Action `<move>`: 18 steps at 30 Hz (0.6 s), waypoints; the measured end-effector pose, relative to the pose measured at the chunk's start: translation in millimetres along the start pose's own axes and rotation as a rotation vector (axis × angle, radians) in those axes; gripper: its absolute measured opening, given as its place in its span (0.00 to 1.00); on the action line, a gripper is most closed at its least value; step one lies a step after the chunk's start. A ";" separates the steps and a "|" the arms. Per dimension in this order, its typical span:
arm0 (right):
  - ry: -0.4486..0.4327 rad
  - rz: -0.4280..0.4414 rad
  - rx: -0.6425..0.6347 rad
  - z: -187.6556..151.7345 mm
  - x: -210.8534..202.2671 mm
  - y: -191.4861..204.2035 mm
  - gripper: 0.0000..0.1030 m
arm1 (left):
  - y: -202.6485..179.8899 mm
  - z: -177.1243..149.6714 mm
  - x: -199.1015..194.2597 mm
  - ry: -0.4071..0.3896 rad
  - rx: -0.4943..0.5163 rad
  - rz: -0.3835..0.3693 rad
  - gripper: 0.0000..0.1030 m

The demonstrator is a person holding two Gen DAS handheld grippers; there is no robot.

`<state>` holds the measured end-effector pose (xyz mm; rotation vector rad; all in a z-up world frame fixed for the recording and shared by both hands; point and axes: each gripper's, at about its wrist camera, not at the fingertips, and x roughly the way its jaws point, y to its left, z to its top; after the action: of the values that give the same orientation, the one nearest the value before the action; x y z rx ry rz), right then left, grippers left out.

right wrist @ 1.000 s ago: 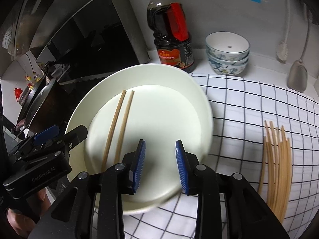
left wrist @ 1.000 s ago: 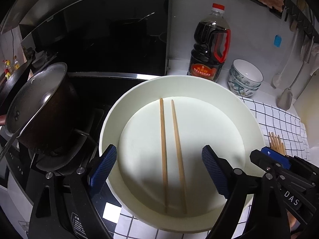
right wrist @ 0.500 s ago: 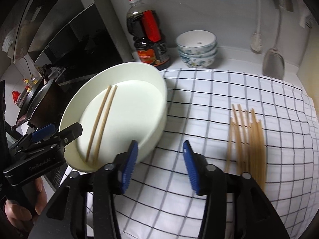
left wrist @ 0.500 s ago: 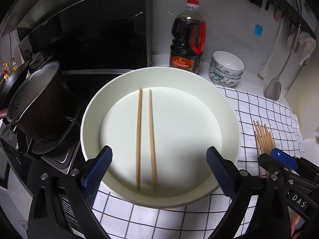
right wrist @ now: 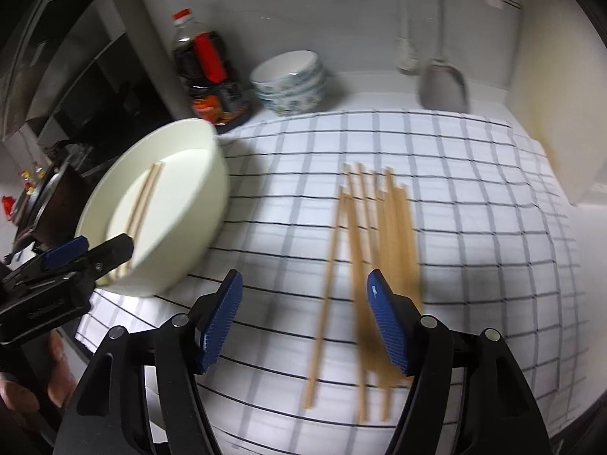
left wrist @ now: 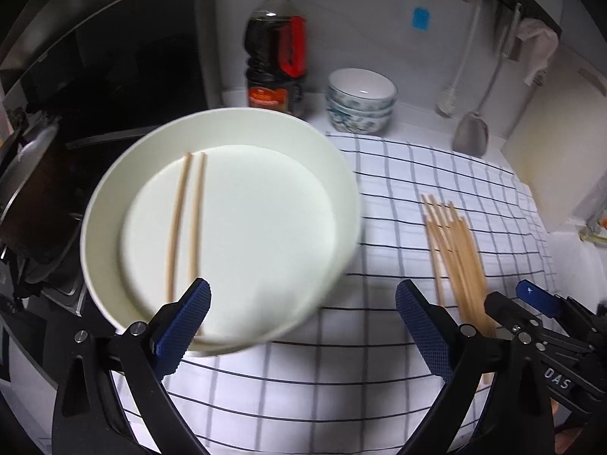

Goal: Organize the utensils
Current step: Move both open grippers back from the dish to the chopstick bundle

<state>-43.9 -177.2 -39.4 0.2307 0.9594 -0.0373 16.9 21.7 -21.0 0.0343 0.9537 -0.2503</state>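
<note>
A loose bundle of wooden chopsticks (right wrist: 375,265) lay fanned out on the black-and-white checked cloth (right wrist: 474,227), well to the right of the big white bowl (left wrist: 341,189). Two more chopsticks (left wrist: 186,223) rested side by side inside that bowl, toward its left side. The bowl sat at the cloth's left edge, next to the stove, where a dark pot (left wrist: 26,197) stood.

The right gripper (right wrist: 303,326) hovered over the near ends of the bundle with its blue pads spread wide apart, nothing between them; whether they touched the sticks was hard to judge through the blur. The left gripper (left wrist: 303,326) was likewise splayed and empty, its left pad in front of the bowl's near rim and its right pad above the cloth.

Behind the bowl, by the wall, stood a dark sauce bottle (left wrist: 275,57) with a red cap, and just beside it a stack of patterned bowls (left wrist: 360,100). A spatula (left wrist: 472,134) hung against the wall further right.
</note>
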 end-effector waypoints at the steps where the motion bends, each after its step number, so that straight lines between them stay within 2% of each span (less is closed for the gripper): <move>1: 0.005 -0.016 0.007 -3.2 -0.5 -6.7 0.63 | -5.5 -1.1 0.8 0.003 0.008 -0.011 0.93; 6: 0.001 -0.057 0.045 -14.4 -5.4 -35.7 0.63 | -35.8 -6.8 4.3 -0.002 0.051 -0.056 0.94; 11: 0.009 -0.094 0.070 -23.1 -2.5 -63.3 0.63 | -58.6 -13.8 13.2 0.014 0.051 -0.112 0.94; 14: 0.016 -0.092 0.088 -26.5 2.3 -78.1 0.65 | -70.0 -18.6 23.7 0.028 0.047 -0.117 0.94; 18: 0.030 -0.093 0.095 -29.8 14.2 -92.9 0.66 | -82.6 -24.7 40.4 0.038 0.051 -0.086 0.94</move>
<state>-72.2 -260.4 -83.9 0.2743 0.9985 -0.1656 0.6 -63.1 -61.4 0.0446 0.9879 -0.3541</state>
